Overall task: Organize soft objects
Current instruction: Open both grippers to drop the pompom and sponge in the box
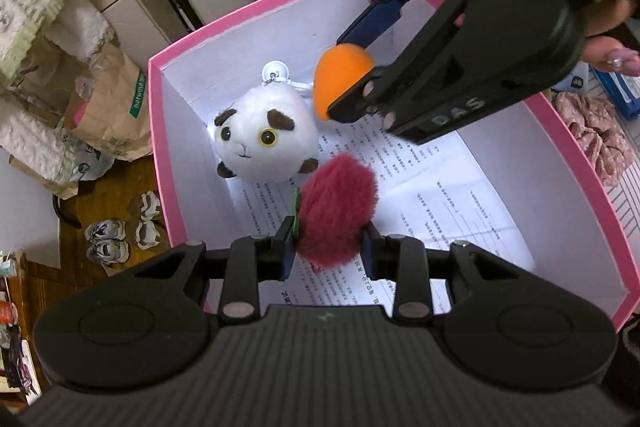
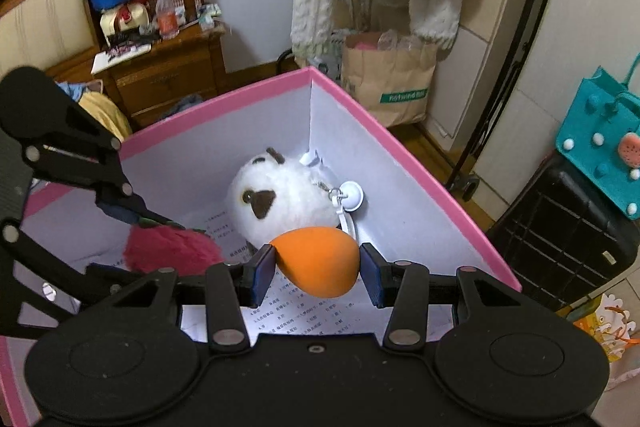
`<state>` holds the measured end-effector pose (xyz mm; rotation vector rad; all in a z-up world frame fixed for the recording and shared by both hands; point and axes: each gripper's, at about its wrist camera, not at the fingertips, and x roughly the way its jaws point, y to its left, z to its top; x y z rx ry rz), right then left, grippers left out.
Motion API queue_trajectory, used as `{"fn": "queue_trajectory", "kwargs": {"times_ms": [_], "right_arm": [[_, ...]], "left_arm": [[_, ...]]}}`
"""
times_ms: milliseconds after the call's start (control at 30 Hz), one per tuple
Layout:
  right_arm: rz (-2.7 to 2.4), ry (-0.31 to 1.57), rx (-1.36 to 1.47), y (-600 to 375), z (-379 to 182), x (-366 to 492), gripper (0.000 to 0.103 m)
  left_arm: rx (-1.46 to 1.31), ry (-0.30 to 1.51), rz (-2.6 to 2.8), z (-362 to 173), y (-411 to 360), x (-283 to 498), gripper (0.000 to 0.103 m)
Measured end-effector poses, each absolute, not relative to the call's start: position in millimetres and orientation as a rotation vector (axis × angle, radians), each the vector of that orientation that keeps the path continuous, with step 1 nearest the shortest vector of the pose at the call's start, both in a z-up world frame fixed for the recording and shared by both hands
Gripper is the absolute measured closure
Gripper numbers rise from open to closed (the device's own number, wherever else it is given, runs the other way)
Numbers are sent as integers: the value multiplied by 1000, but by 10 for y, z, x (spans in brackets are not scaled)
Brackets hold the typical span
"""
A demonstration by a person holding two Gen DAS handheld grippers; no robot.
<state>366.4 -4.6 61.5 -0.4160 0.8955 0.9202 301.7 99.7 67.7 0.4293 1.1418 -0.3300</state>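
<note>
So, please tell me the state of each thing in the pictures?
Left gripper: jaws shut on red fluffy pompom.
Right gripper: jaws shut on orange egg-shaped sponge.
White round plush animal: lying inside box.
Pink-rimmed cardboard box: open, paper-lined.

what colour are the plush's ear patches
Dark brown on a white plush, clearest in the left wrist view.

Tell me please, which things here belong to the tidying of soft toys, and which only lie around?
Part of the job:
pink box
white plush animal, lying in the box
red fluffy ball, held by the left gripper
orange sponge, held by the right gripper

Just lying about:
paper bag
black suitcase
teal bag
shoes
</note>
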Motion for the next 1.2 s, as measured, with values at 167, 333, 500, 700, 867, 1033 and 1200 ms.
{"fn": "queue_trajectory", "kwargs": {"times_ms": [167,333,500,700,867,1033,1200], "right_arm": [[921,926,-453,41,511,3748,52],[902,953,-490,115,450,3810,52],[885,974,-524,159,402,3816,52],[844,969,-519,179,370,3847,51],[819,940,-512,107,427,3785,42],[824,904,-432,-75,645,3622,42],[831,886,-309,-330,881,3368,42]], "left_arm": [[427,1155,-308,657,1018,3063,71],[409,1169,-295,649,1060,3061,70],[420,1146,-277,659,1080,3013,70],[434,1101,-243,687,1062,2951,70],[366,1068,-238,803,1139,2879,70],[279,1016,-227,971,1248,2727,62],[228,988,-206,1085,1347,2549,62]]}}
